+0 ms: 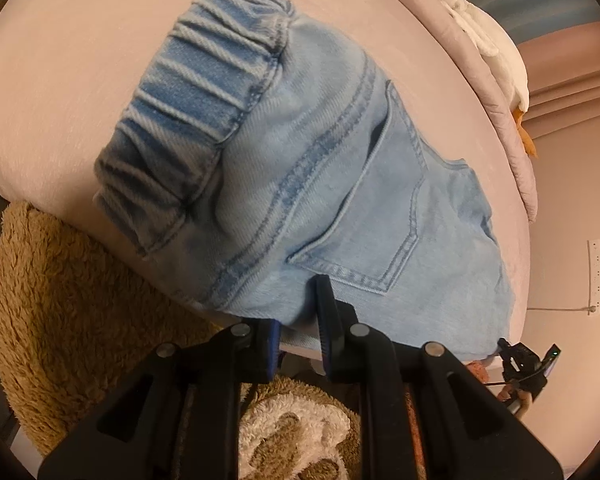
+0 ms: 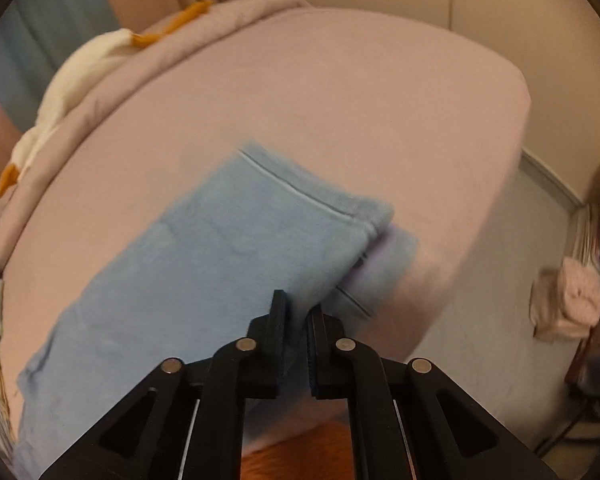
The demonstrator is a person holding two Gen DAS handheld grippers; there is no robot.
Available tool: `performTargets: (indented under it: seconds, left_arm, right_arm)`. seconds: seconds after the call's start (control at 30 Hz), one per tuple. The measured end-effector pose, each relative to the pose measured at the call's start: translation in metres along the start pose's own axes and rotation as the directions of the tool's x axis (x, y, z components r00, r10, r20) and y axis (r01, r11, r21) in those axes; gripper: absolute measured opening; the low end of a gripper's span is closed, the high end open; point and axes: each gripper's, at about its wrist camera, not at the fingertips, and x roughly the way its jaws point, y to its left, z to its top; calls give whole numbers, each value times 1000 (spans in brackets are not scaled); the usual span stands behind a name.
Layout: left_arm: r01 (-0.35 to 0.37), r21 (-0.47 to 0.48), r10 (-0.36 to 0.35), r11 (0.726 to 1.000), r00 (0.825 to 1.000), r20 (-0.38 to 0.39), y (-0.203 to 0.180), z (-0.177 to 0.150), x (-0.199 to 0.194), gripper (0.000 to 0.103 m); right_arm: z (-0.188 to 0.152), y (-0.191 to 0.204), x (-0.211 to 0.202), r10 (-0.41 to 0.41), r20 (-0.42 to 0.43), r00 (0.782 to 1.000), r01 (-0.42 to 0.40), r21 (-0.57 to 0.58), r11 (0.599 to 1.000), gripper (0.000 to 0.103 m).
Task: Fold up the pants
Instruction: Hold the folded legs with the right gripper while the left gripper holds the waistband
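Note:
Light blue denim pants (image 1: 340, 184) lie on a pink bed (image 1: 60, 80), back pocket up, with the gathered elastic waistband (image 1: 196, 100) at the upper left. My left gripper (image 1: 298, 316) is shut on the near edge of the pants below the pocket, with cloth pinched between its fingers. In the blurred right wrist view, the doubled pant legs (image 2: 204, 248) run from lower left to the hems (image 2: 352, 216). My right gripper (image 2: 296, 306) is shut on the near edge of the legs close to the hems, and blue cloth shows between its fingers.
A rumpled pink quilt (image 2: 112, 80) with a white and orange plush toy (image 2: 80, 68) lies along the bed's far side. Brown fleecy fabric (image 1: 60, 300) sits below the bed edge. At the right are bare floor (image 2: 500, 320), a pink cloth heap (image 2: 572, 300) and a wall.

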Motion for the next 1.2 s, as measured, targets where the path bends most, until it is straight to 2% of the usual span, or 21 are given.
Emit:
performTargets:
  seconds: [0.13, 0.23, 0.3, 0.37, 0.43, 0.47, 0.5, 0.6, 0.63, 0.77, 0.87, 1.03, 1.2]
  left_arm:
    - [0, -11, 1, 1000, 999, 37, 0, 2, -13, 22]
    - [-62, 13, 61, 998, 995, 80, -3, 3, -20, 25]
    - [-56, 12, 55, 998, 995, 80, -3, 3, -19, 25]
    - [-46, 0, 46, 999, 996, 78, -1, 4, -17, 25]
    - [-42, -7, 43, 999, 995, 91, 0, 4, -18, 21]
    - [-52, -4, 52, 999, 994, 100, -2, 4, -18, 14]
    - [-63, -2, 63, 998, 993, 102, -3, 3, -19, 13]
    - [-90, 33, 85, 995, 989, 120, -12, 0, -28, 11]
    - [-90, 44, 84, 995, 988, 128, -16, -2, -34, 10]
    - [-97, 66, 89, 993, 990, 113, -19, -4, -43, 10]
    - [-129, 73, 121, 989, 987, 110, -15, -3, -40, 11]
    - [-193, 79, 188, 978, 980, 61, -4, -2, -13, 11]
    - [-195, 68, 191, 979, 980, 54, 2, 4, 1, 15]
  right_arm:
    - [3, -9, -4, 44, -3, 999, -43, 27, 999, 6]
    - [4, -14, -10, 62, 2, 998, -62, 30, 998, 9]
    - [4, -16, -15, 51, 12, 999, -52, 37, 998, 14]
    - [3, -15, -16, 25, 41, 999, -26, 29, 999, 14]
    - [2, -17, -17, 29, 41, 999, -31, 26, 999, 14]
    - [2, -17, -17, 38, 41, 998, -39, 27, 999, 14]
    - [3, -17, -16, 43, 46, 998, -44, 27, 999, 14]
    - [6, -19, -17, 45, 56, 997, -48, 54, 997, 5]
    - [10, -20, -18, 71, 54, 996, -75, 76, 994, 5]
    - [13, -17, -32, 66, 94, 993, -72, 65, 995, 4]
    - [11, -17, -35, 52, 107, 993, -60, 79, 995, 4]
    - [9, -21, -21, 35, 65, 997, -40, 91, 995, 4]
    - [3, -24, 4, -6, 15, 1000, 5, 83, 997, 4]
